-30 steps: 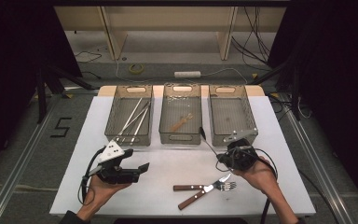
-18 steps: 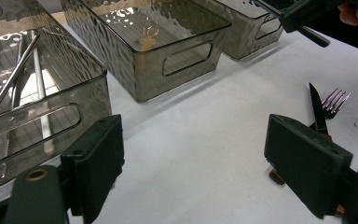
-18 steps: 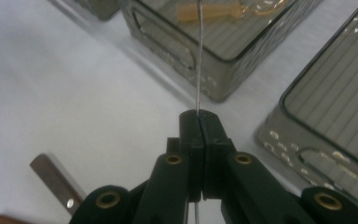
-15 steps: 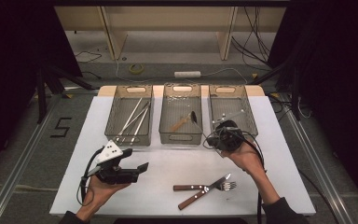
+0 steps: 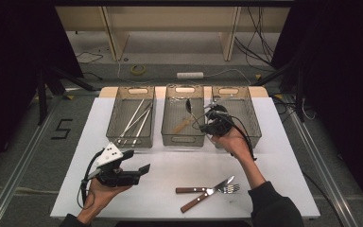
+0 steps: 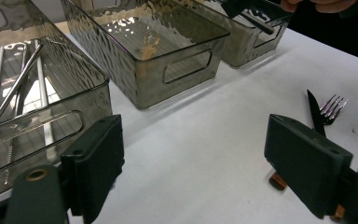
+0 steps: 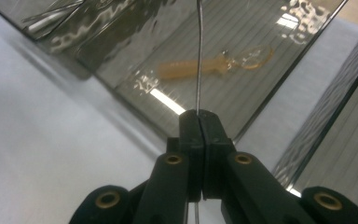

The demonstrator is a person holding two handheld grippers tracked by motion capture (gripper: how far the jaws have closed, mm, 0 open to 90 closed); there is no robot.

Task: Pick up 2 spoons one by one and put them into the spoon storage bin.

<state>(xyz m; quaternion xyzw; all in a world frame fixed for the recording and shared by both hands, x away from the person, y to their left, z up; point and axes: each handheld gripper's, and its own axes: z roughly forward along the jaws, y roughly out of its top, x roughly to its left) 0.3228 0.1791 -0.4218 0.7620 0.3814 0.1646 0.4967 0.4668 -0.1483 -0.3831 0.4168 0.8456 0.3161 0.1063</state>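
Observation:
My right gripper is shut on a thin metal spoon and holds it over the middle bin. In the right gripper view the closed jaws pinch the spoon's handle edge-on, above a wooden-handled utensil lying in that bin. At the table's front left my left gripper rests in the hand, open, with nothing between its jaws. A wooden-handled knife and fork lie crossed on the white table near the front.
Three smoky clear bins stand in a row at the back. The left bin holds several metal straws; the right bin sits just behind my right hand. The knife blade and fork tines lie ahead of my left gripper.
My right hand has travelled from near the knife and fork away toward the bins, carrying the spoon over the middle bin. The left hand has stayed put.

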